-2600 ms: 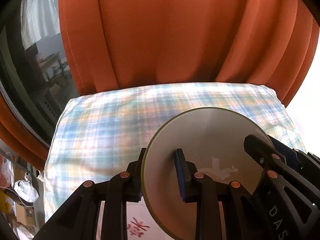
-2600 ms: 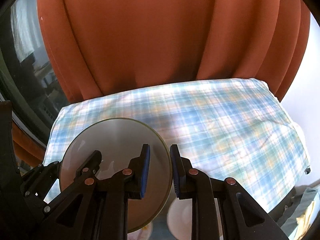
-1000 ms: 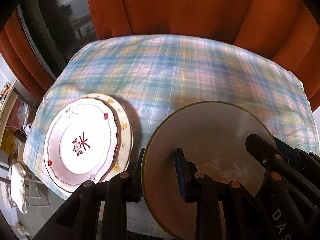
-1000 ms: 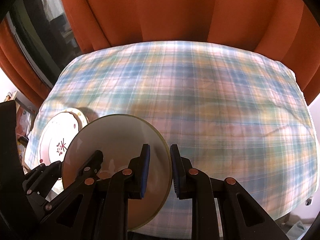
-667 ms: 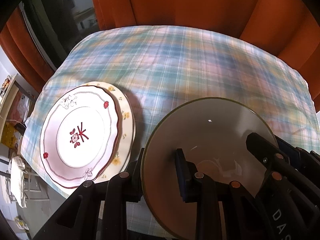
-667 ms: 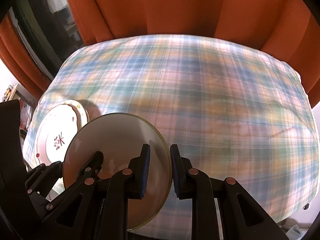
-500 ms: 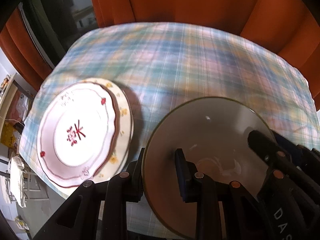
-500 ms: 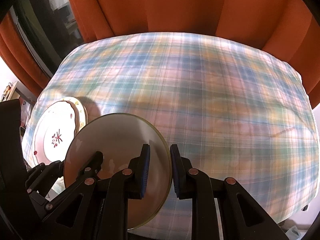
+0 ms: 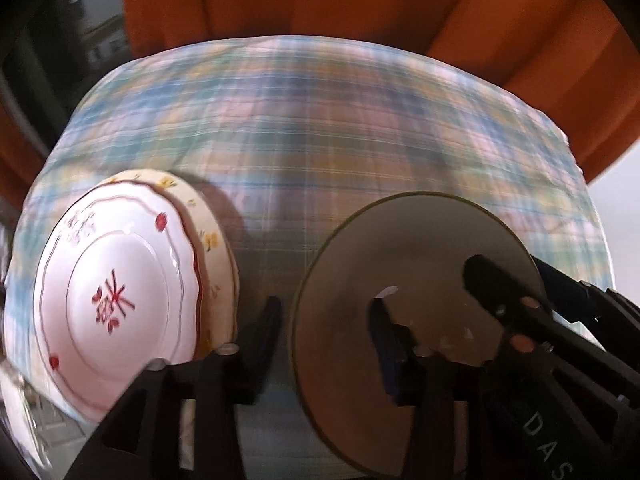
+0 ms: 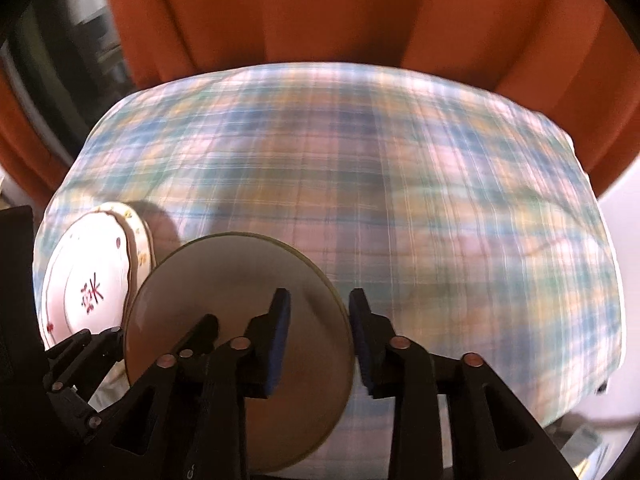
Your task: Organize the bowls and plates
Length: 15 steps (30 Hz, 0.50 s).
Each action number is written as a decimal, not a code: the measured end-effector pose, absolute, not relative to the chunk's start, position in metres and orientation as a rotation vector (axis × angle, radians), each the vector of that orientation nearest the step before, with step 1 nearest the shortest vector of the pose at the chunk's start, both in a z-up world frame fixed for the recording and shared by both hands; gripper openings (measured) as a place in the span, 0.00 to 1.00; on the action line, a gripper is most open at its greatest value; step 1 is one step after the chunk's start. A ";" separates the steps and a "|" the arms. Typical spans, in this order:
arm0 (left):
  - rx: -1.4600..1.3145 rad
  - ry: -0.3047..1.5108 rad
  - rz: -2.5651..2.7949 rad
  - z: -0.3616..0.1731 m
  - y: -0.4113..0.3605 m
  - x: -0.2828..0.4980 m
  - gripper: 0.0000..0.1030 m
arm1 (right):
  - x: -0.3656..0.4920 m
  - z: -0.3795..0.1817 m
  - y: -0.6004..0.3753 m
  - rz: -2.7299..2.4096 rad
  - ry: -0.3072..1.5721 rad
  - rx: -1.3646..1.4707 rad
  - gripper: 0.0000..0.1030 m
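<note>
One beige bowl pinched by both grippers (left, right), two stacked plates beside

Right gripper body, left wrist view: white letters "DAS" on the black right gripper, cut off at the frame edge.
White plate centre: red mark like a Chinese character on the white plate; blurred, not readable.
White plate rim: faint grey marks, not legible.
Right wrist view: the same red mark, no readable text.
</note>
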<state>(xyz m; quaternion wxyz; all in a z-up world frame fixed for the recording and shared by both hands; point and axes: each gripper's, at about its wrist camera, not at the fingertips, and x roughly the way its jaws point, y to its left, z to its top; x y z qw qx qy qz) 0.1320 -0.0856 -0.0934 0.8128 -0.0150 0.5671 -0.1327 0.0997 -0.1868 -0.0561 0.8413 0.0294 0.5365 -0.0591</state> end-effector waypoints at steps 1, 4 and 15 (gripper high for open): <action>-0.025 1.211 -0.301 -0.093 -0.084 0.133 0.67 | 0.100 -0.056 -0.186 -0.145 1.141 0.084 0.46; -0.015 1.229 -0.385 -0.097 -0.080 0.136 0.70 | 0.098 -0.058 -0.182 -0.216 1.158 0.121 0.69; -0.003 1.298 -0.510 -0.110 -0.081 0.142 0.70 | 0.089 -0.074 -0.184 -0.383 1.204 0.223 0.70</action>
